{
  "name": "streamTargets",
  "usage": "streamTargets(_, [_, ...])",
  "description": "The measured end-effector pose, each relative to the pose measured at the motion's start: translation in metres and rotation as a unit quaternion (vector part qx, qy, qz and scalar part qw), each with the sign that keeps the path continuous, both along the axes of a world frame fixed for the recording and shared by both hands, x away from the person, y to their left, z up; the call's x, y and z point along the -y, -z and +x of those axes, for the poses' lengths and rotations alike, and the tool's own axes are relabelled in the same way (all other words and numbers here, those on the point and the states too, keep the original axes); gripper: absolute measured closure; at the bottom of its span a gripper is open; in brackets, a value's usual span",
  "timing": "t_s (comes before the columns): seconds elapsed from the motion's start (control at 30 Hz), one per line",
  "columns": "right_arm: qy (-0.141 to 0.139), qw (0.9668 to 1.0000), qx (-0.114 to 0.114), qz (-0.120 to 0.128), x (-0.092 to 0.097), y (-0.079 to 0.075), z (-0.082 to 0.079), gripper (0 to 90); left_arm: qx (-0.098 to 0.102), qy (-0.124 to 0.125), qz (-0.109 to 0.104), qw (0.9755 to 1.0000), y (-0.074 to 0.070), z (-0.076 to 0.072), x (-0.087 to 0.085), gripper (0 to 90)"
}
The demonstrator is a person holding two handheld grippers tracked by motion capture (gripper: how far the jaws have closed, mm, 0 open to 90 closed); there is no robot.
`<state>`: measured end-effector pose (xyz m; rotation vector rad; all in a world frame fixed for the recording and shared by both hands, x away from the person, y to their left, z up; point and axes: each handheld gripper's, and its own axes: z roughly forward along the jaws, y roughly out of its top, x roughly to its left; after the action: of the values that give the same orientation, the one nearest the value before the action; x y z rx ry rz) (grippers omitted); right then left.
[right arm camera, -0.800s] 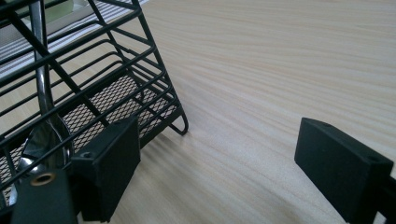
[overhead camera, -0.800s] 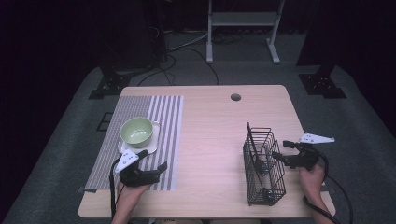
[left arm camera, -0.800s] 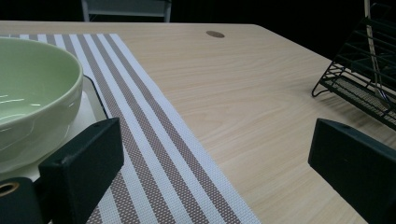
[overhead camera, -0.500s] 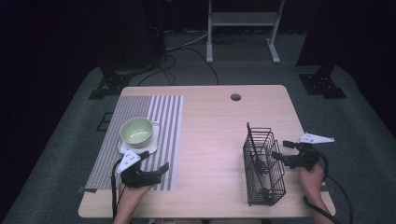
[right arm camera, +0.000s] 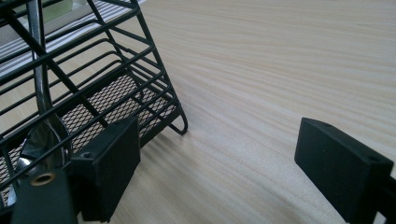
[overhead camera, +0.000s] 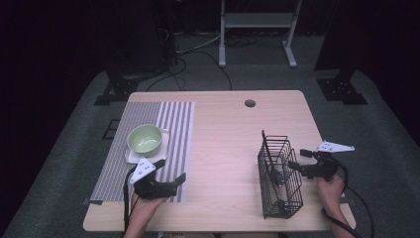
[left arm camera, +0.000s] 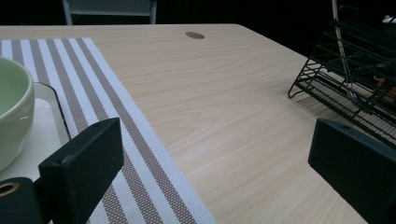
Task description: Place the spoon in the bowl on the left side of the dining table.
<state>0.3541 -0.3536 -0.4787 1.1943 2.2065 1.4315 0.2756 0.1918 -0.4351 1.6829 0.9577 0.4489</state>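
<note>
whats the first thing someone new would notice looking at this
Probably the black wire basket at the table's right, with a metal spoon standing inside it and the right gripper open beside it. Next, the pale green bowl on a white tray on the striped placemat at the left, with the left gripper open near it.

Soft overhead light brightens the pale wooden table point(overhead camera: 223, 148); surroundings sink into darkness, near black jaws blur slightly.

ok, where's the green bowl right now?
In the high view the green bowl sits on a white plate on the striped mat, at the table's left side, just ahead of the left gripper.
</note>
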Motion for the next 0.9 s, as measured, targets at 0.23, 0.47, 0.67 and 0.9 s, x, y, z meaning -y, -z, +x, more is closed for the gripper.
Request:
streamTargets(0.23, [0.001,1.0000,0.001,0.001,0.000,0.000,0.000,13.3,-0.001,0.012,0.000,0.9999,-0.005,0.001,0.006,2.6])
streamTargets(0.47, [0.000,1.0000,0.002,0.002,0.000,0.000,0.000,13.3,-0.002,0.031,-0.006,0.9995,-0.010,0.002,0.015,2.6])
streamTargets(0.67, [-0.001,1.0000,0.001,0.002,0.000,0.000,0.000,13.3,0.001,0.058,-0.009,0.9983,-0.016,0.003,0.032,2.6])
streamTargets(0.9, [-0.001,1.0000,0.003,0.003,0.000,0.000,0.000,13.3,0.003,0.083,-0.014,0.9964,-0.023,0.002,0.050,2.6])
